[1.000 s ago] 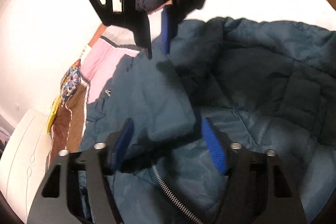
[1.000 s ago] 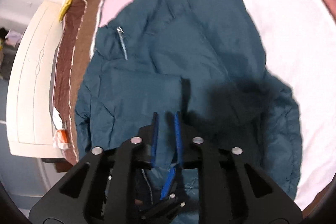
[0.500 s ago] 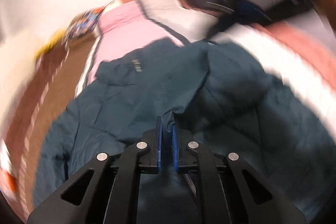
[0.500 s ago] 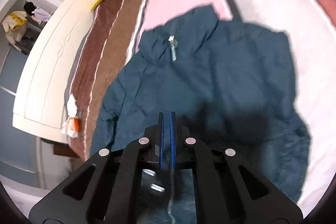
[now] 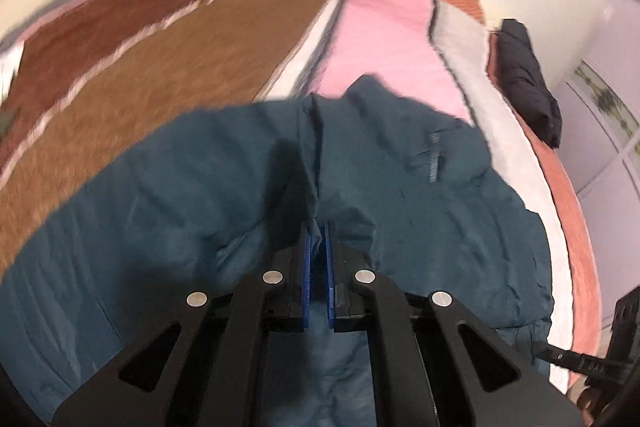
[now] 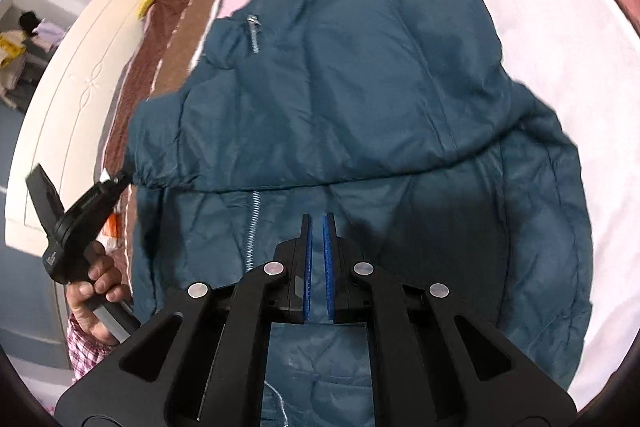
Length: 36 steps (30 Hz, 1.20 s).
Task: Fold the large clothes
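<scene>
Teal padded jacket (image 6: pixel 360 99) lies on the pink-and-white bed cover (image 5: pixel 384 27). The left gripper (image 5: pixel 316 227) pinches its cuff; the right gripper (image 6: pixel 319 219) hovers nearly closed, holding nothing.

Bright indoor light; left view motion-blurred; white bedding (image 6: pixel 560 39) overexposed; fisheye edges dark.

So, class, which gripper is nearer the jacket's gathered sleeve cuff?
Left. The left gripper is right at the cuff, pinching it; the right gripper is apart, at the jacket's middle beside the zipper.
</scene>
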Tool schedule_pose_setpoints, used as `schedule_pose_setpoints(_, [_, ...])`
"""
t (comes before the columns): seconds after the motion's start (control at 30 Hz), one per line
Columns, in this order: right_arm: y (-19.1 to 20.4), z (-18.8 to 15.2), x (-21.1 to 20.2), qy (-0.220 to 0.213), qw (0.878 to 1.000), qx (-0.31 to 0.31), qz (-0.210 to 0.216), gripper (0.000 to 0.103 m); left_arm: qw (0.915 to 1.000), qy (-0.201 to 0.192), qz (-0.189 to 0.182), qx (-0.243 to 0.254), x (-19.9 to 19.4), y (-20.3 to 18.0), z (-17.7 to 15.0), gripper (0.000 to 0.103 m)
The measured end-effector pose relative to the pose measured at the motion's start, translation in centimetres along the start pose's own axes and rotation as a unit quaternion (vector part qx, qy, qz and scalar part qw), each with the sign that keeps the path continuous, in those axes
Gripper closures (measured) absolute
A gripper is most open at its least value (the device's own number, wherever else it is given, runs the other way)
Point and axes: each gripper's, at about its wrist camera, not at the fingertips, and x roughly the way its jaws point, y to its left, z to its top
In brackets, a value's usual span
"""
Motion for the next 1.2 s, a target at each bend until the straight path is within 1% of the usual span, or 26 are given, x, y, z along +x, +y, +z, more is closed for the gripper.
schedule_pose_setpoints(0.03, [-0.3,0.0,0.2,0.0,1.0,0.005,0.002,0.093,0.9999,0.01,0.004,-0.007,0.3,0.6,-0.4,0.095])
schedule_pose_setpoints(0.07, [-0.5,-0.1,0.2,-0.002,1.0,0.009,0.003,0.086,0.9996,0.021,0.009,-0.015,0.9,1.3,-0.5,0.093])
schedule_pose_setpoints(0.1, [-0.7,-0.1,0.1,-0.007,1.0,0.014,0.002,0.078,0.9992,0.028,0.009,-0.025,1.3,1.9,-0.7,0.084])
schedule_pose_setpoints(0.13, [-1.1,-0.1,-0.2,-0.017,1.0,0.021,0.001,0.073,0.999,0.033,0.007,-0.031,1.4,2.1,-0.9,0.075])
schedule_pose_setpoints(0.17, [-1.5,-0.1,-0.4,-0.026,0.999,0.029,0.002,0.069,0.9987,0.035,0.001,-0.039,1.3,2.5,-0.8,0.058])
schedule_pose_setpoints(0.2, [-1.8,-0.1,-0.7,-0.032,0.999,0.037,0.004,0.067,0.9984,0.03,-0.007,-0.048,1.2,2.8,-0.9,0.052])
schedule_pose_setpoints(0.27, [-2.9,0.0,-1.1,-0.043,0.997,0.062,0.013,0.064,0.9982,0.019,-0.022,-0.053,0.6,3.1,-0.8,0.051])
schedule_pose_setpoints(0.33, [-3.8,0.3,-1.3,-0.05,0.995,0.085,0.023,0.064,0.9975,0.016,-0.035,-0.059,0.5,3.1,-0.5,0.047])
schedule_pose_setpoints(0.43, [-4.8,0.9,-1.3,-0.061,0.991,0.114,0.033,0.063,0.9972,0.033,-0.028,-0.06,2.0,2.5,-0.2,0.047])
schedule_pose_setpoints(0.47, [-5.1,1.1,-1.2,-0.067,0.99,0.123,0.032,0.063,0.9975,0.04,-0.017,-0.056,2.6,2.3,-0.2,0.048])
schedule_pose_setpoints(0.5, [-5.5,1.3,-1.2,-0.072,0.988,0.133,0.032,0.063,0.9975,0.046,-0.009,-0.052,3.1,2.1,-0.1,0.062])
schedule_pose_setpoints(0.53, [-5.7,1.4,-1.1,-0.074,0.986,0.143,0.031,0.063,0.9977,0.053,-0.001,-0.042,3.7,1.8,-0.1,0.074])
schedule_pose_setpoints(0.6, [-6.5,1.6,-0.6,-0.075,0.982,0.17,0.043,0.063,0.9981,0.05,0.026,-0.024,4.1,1.3,-0.3,0.093])
schedule_pose_setpoints(0.67, [-7.1,1.9,-0.1,-0.075,0.978,0.191,0.041,0.065,0.9989,0.029,0.033,-0.015,3.4,1.0,-0.3,0.098])
schedule_pose_setpoints(0.7, [-7.3,2.0,0.1,-0.079,0.977,0.192,0.039,0.079,0.9991,0.021,0.035,-0.011,2.9,0.9,-0.3,0.1])
schedule_pose_setpoints(0.73, [-7.3,2.1,0.2,-0.082,0.977,0.192,0.036,0.086,0.9991,0.007,0.041,-0.005,2.2,0.9,-0.1,0.102])
schedule_pose_setpoints(0.77, [-7.1,2.2,0.3,-0.079,0.979,0.185,0.026,0.096,0.999,0.001,0.045,-0.004,1.9,1.0,0.0,0.103])
schedule_pose_setpoints(0.8, [-6.8,2.3,0.3,-0.078,0.982,0.172,0.016,0.097,0.9988,-0.004,0.049,-0.005,1.5,1.2,0.2,0.103])
schedule_pose_setpoints(0.83, [-6.6,2.2,0.3,-0.082,0.983,0.163,0.008,0.098,0.999,0.002,0.044,-0.008,1.6,1.4,0.4,0.103])
schedule_pose_setpoints(0.9, [-6.5,2.0,0.0,-0.096,0.984,0.146,-0.03,0.1,0.9982,0.043,0.043,-0.004,3.2,1.9,0.1,0.103])
schedule_pose_setpoints(0.97, [-7.2,1.7,-0.3,-0.113,0.981,0.154,-0.044,0.101,0.9958,0.062,0.069,-0.002,4.2,1.9,-0.4,0.103])
schedule_pose_setpoints(1.03, [-8.4,1.5,-0.9,-0.135,0.974,0.171,-0.061,0.101,0.9956,0.063,0.069,-0.003,4.5,2.1,-1.1,0.103])
schedule_pose_setpoints(1.07, [-9.0,1.6,-1.1,-0.136,0.972,0.173,-0.08,0.101,0.9956,0.06,0.072,-0.006,4.4,2.2,-1.2,0.103])
schedule_pose_setpoints(1.1, [-9.6,1.6,-1.1,-0.123,0.974,0.176,-0.075,0.1,0.9956,0.059,0.071,-0.012,4.2,2.5,-1.3,0.103])
schedule_pose_setpoints(1.17, [-10.2,1.3,-1.3,-0.093,0.978,0.181,-0.034,0.099,0.9961,0.057,0.064,-0.023,3.7,3.0,-1.1,0.103])
schedule_pose_setpoints(1.2, [-10.0,1.1,-1.5,-0.079,0.983,0.166,-0.025,0.099,0.9961,0.054,0.066,-0.022,3.3,3.2,-0.9,0.103])
